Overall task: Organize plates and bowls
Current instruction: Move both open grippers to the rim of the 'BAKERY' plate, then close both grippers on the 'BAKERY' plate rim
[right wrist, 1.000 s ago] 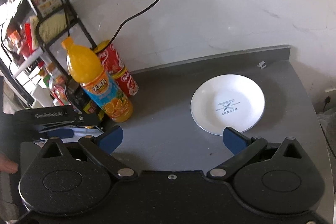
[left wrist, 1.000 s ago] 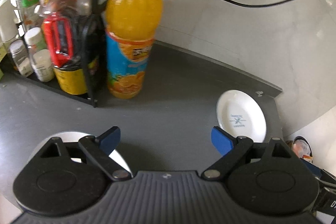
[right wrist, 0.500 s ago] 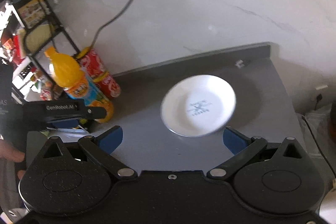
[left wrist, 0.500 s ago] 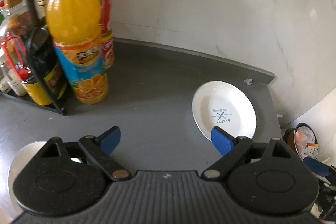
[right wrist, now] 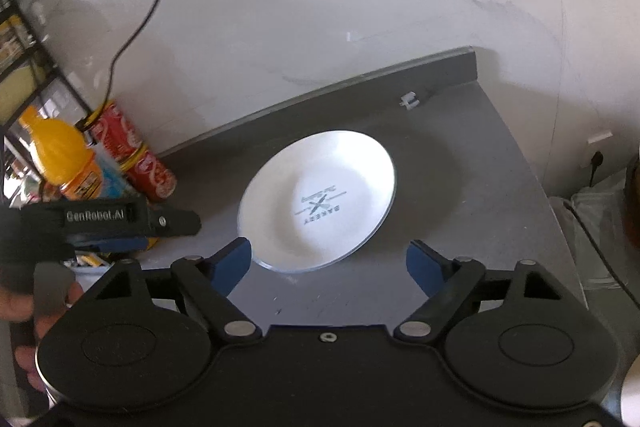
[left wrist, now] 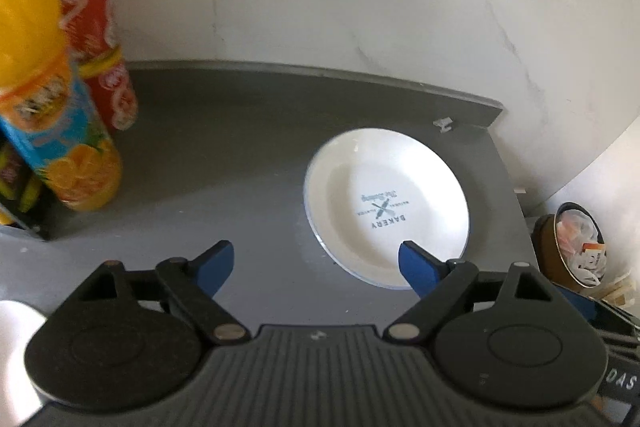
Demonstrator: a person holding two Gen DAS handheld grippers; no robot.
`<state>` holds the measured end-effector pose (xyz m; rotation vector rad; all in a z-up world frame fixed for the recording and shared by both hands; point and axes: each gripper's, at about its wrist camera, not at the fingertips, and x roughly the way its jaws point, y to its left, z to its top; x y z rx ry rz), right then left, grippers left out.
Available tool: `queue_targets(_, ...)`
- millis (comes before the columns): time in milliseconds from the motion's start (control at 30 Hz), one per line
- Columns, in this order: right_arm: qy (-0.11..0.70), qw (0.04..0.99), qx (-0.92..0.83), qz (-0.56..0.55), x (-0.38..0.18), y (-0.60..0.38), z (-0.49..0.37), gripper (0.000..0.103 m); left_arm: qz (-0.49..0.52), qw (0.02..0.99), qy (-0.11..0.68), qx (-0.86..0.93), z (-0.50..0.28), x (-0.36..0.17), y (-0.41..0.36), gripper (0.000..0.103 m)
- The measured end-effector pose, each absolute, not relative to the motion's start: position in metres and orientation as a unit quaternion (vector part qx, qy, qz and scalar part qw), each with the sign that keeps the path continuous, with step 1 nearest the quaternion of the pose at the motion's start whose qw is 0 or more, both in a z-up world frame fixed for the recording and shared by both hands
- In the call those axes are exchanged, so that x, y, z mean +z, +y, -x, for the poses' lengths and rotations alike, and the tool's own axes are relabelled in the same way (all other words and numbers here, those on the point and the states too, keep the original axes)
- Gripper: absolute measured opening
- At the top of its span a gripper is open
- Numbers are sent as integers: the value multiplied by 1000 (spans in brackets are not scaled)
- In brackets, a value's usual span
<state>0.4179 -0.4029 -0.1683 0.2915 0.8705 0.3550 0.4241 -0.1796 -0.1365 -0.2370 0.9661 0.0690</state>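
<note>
A white plate (left wrist: 386,205) lies near the counter's (left wrist: 224,155) back right corner; both the left gripper (left wrist: 316,263) and the right gripper (right wrist: 328,263) hover spread wide, empty.

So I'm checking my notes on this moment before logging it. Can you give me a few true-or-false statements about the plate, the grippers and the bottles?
1. The white plate lies flat on the grey counter. True.
2. The right gripper is shut on the plate. False: it is open and holds nothing.
3. The left gripper is open. True.
4. The plate holds food. False: it shows only a printed BAKERY logo.
5. The orange juice bottle lies on its side. False: it stands upright beside a red can.
</note>
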Motion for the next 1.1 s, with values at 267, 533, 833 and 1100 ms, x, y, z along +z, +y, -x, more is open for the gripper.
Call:
queue_targets(267,444,863,143,-195,-202,-404,-451,67,129,848,512,50,-456,-188,-173,62)
queue_targets(533,481,843,140,-198,-229,-390,-472,53,174,842,506,66,-474,-205,-155,48)
queue_targets(833,504,832,120,-199,-246,-387,-490,25,214,823,522,64,-497,-219,-161,26)
queue_targets(1100,501,832,105,-212,-248,-388,-501,18,225,822,519,66,-510,-225,-164,17)
